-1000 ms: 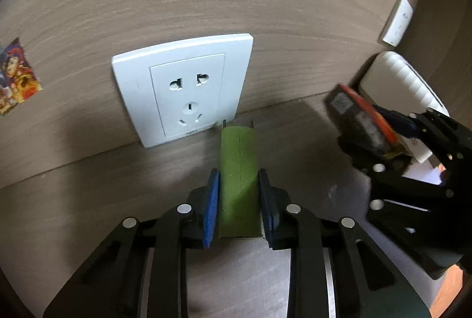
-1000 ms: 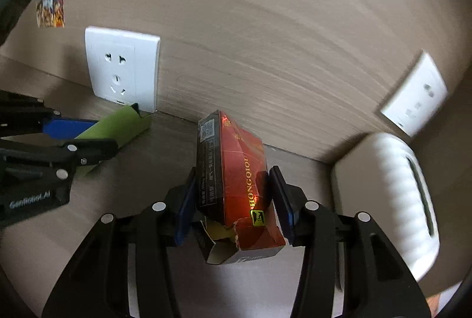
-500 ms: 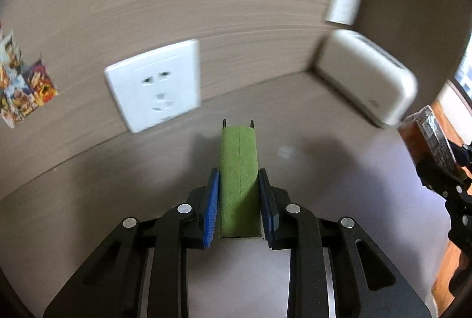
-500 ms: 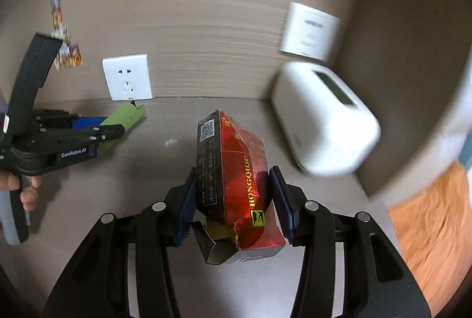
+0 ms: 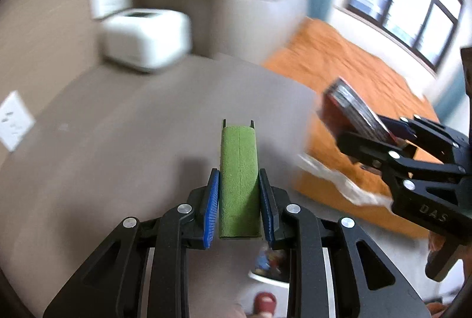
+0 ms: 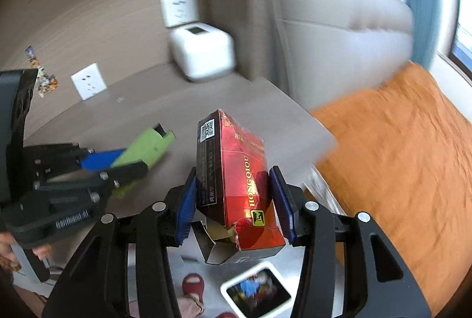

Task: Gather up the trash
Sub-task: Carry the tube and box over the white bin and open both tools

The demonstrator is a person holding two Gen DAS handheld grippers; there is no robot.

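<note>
Two loads over tabletop (image 6: 177, 99); white appliance (image 6: 203, 52) at wall, bin (image 6: 256, 291) below.

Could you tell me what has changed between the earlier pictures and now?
Both grippers swung away from the wall socket toward the table edge, so the orange bedspread and a white bin below now show. Unchanged: left gripper stays clamped on the green box, right gripper on the red cigarette pack.

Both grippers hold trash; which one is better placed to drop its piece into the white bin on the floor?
Right, probably: its red box hangs almost directly above the bin, nearer than the left gripper's green piece.
</note>
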